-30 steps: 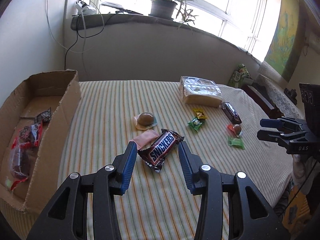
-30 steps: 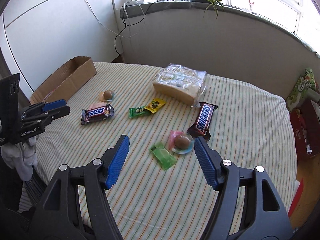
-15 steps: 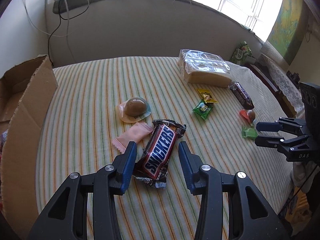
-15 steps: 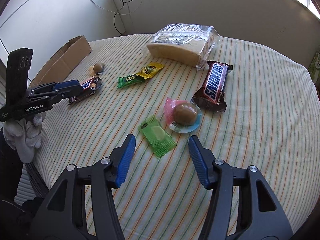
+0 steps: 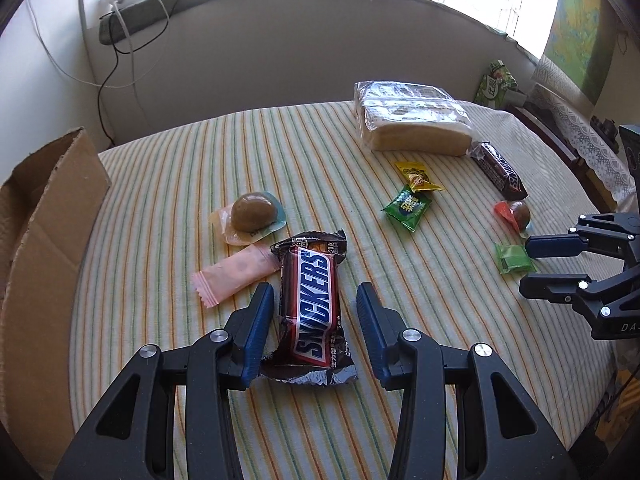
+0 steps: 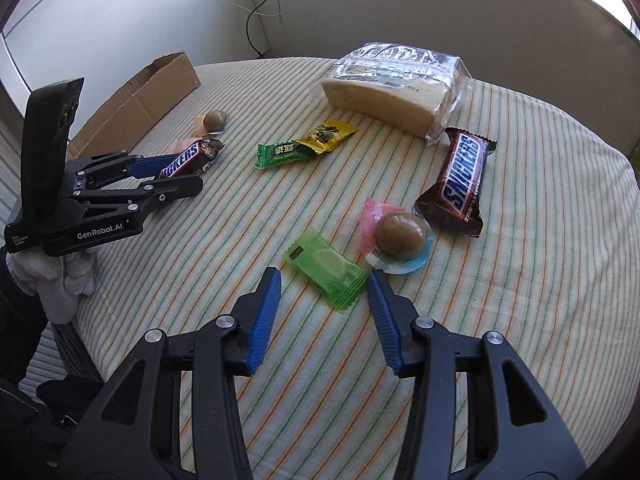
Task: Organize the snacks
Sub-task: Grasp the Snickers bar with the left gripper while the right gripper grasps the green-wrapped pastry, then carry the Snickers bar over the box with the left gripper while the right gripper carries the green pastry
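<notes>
Left gripper (image 5: 312,320) spread, straddling the near Snickers bar (image 5: 314,308) on the table (image 5: 160,208); pads not touching. Right gripper (image 6: 324,304), jaws just narrowing, spread around the green packet (image 6: 326,268). Cardboard box (image 5: 44,240) left of that bar; bread bag (image 5: 412,124) beyond.

We see a Snickers bar (image 5: 314,312) lying flat on the striped cloth, nearly lengthwise, with a pink sachet (image 5: 236,274) touching its far left corner. A light green packet (image 6: 326,268) lies flat and skewed, just left of a brown sweet (image 6: 400,234). A second Snickers (image 6: 460,180) lies further right.
</notes>
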The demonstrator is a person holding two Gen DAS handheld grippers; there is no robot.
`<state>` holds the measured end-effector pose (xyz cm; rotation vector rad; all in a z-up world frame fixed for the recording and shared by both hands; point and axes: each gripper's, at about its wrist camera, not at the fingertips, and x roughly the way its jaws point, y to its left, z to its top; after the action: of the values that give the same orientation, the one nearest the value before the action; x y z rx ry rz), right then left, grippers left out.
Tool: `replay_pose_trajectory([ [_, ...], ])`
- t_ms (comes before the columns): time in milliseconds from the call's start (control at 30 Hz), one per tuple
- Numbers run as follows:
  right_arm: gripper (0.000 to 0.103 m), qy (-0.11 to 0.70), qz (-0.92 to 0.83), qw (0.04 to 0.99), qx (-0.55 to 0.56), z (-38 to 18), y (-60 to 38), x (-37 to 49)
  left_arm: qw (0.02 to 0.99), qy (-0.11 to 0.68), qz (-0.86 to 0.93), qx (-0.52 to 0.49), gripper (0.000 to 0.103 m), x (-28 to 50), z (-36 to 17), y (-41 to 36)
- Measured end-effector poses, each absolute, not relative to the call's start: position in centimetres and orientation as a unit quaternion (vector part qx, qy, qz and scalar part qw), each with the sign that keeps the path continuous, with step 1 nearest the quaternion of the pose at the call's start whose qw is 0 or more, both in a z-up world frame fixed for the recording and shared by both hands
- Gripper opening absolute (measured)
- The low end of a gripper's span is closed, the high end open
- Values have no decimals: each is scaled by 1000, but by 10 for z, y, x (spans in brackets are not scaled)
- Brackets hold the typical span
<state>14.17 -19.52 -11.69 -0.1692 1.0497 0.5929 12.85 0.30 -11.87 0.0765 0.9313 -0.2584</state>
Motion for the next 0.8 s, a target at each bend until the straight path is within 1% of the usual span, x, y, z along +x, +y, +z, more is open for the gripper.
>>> replay_pose_trajectory([
  [33,47,493,279,819,-91,-117,-192,140,886,446,-121,38,37,129,-119,3],
  [100,47,492,280,817,-110,-116,-188,140,887,445,-118,35,27,129,-119,5],
  [300,47,487,280,818,-123,-111,-182,148,887,444,-122,27,27,128,-118,7],
  [567,47,489,277,811,-161,-119,-166,148,887,444,-127,24,27,122,-117,12],
  [633,41,490,275,811,-164,-120,-166,146,887,443,-129,19,27,119,-117,15],
  [667,36,491,273,811,-164,-119,-166,145,887,443,-129,17,27,118,-117,16],
  [700,27,493,272,811,-161,-119,-165,145,887,442,-129,14,27,117,-116,17],
  [733,24,494,270,811,-159,-118,-166,144,888,441,-129,11,27,117,-116,18],
  [800,24,493,265,812,-166,-119,-164,142,890,439,-125,2,27,115,-116,21],
])
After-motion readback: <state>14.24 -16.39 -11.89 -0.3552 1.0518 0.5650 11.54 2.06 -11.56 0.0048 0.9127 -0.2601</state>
